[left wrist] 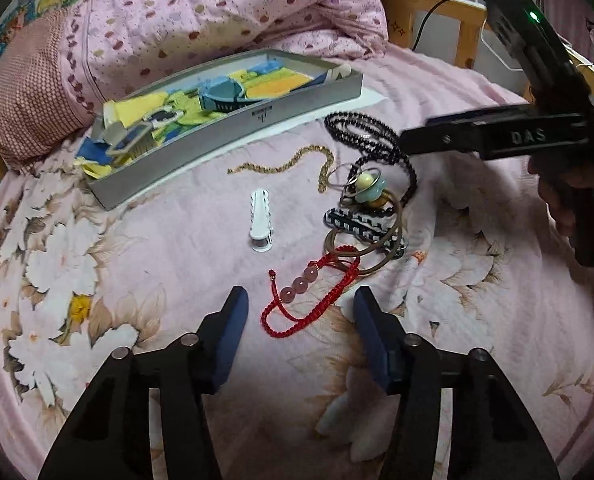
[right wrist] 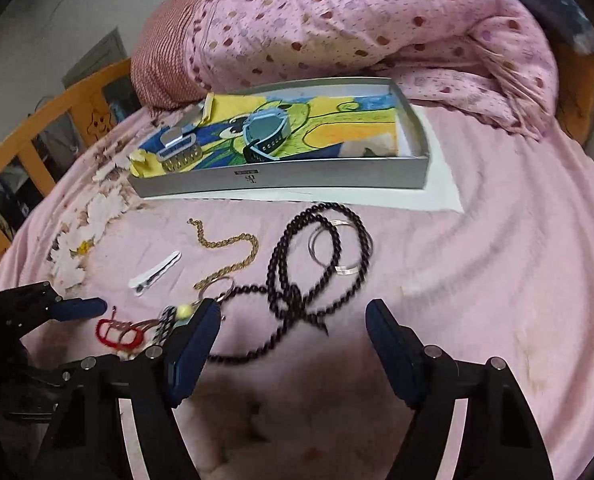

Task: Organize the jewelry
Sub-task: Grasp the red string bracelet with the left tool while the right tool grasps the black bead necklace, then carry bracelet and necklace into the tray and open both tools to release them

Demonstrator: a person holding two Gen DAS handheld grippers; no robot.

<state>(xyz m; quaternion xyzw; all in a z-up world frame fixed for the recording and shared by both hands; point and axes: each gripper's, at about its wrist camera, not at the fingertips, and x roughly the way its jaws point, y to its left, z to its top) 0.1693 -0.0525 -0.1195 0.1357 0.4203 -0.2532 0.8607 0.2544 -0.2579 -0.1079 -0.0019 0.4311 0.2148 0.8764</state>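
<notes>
— Jewelry (left wrist: 361, 200) lies loose on the pink bedspread (left wrist: 177, 264), toward its middle, in front of the grey tray (left wrist: 233, 136). From our left wrist we see our left gripper (left wrist: 301, 306) spread, its blue pads either side of the red cord bracelet (left wrist: 309, 300) and clear of it.

— Agreed. Just beyond that lie the white hair clip (left wrist: 261, 220), the gold chain (left wrist: 285, 166) and the black bead necklace (left wrist: 377, 140). Our right gripper (left wrist: 413, 140) reaches in from the bedspread's right edge.

— From our right wrist, our right gripper (right wrist: 293, 320) stands spread above the black bead necklace (right wrist: 317, 264), pinching nothing.

— Silver rings (right wrist: 337, 248) lie inside the necklace's loop. The grey tray (right wrist: 281, 180), near the rolled quilt (right wrist: 357, 20), holds two watches (right wrist: 265, 132) on a coloured drawing.
</notes>
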